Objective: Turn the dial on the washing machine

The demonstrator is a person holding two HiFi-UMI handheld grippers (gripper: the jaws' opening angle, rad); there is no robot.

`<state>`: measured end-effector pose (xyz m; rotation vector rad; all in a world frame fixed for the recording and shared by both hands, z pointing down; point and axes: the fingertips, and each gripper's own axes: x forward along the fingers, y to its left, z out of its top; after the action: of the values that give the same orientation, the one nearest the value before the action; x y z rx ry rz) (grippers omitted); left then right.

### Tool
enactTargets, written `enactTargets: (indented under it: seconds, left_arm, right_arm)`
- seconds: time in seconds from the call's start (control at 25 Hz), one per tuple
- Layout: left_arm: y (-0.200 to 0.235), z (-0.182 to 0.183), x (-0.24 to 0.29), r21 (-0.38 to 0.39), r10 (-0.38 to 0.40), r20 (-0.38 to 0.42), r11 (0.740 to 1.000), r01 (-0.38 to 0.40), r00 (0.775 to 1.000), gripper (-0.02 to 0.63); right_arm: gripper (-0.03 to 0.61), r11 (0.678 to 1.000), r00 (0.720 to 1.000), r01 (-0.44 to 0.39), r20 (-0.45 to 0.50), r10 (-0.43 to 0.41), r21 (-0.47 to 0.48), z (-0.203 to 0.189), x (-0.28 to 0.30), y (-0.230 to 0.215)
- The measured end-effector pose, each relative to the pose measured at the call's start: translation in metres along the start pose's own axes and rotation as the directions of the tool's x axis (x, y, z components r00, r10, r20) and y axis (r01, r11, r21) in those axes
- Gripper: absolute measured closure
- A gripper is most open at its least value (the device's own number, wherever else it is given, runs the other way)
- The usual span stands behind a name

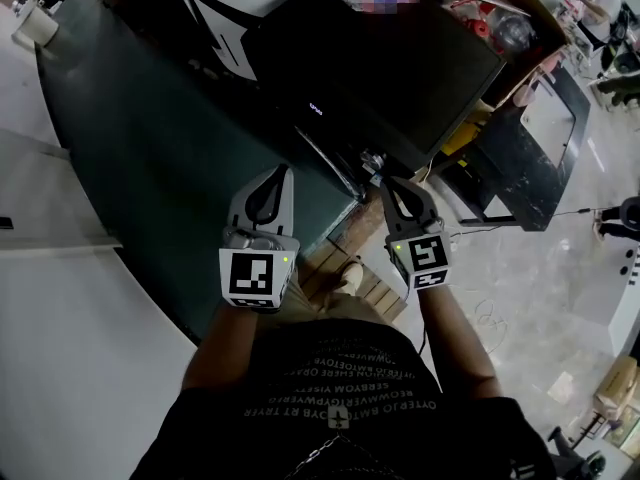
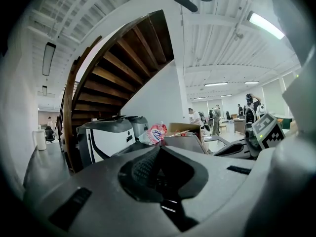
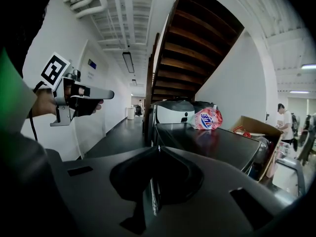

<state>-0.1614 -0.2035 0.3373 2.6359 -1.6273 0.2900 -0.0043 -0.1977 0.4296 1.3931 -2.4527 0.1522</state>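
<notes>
Right now the left tongs (image 1: pixel 287 171) and right tongs (image 1: pixel 384 182) are both closed and empty before the black washing machine (image 1: pixel 400 63), its dial indiscernible, so a blind reach could strike its corner.

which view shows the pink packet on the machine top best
The right gripper view: the pink packet lies in plain sight on the dark machine top. The left gripper view shows it smaller, its lower edge behind the left gripper. The head view gives no clear sight of it.
</notes>
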Motion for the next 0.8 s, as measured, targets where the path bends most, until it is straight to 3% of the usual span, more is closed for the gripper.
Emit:
enactTargets:
  seconds: [0.44, 0.8]
  left_arm:
    - [-0.011, -0.031, 0.016, -0.029, -0.046, -0.024, 0.999, 0.045, 0.999, 0.611]
    - [-0.010, -0.037, 0.012, -0.050, -0.039, -0.037, 0.998, 0.037, 0.999, 0.611]
  right_arm:
    - [0.541, 0.997, 0.992, 0.028, -0.120, -0.036, -0.073, -0.046, 0.046, -0.009]
    - [0.502, 0.978, 0.958, 0.053, -0.266, -0.107, -0.202, -0.093, 0.077, -0.022]
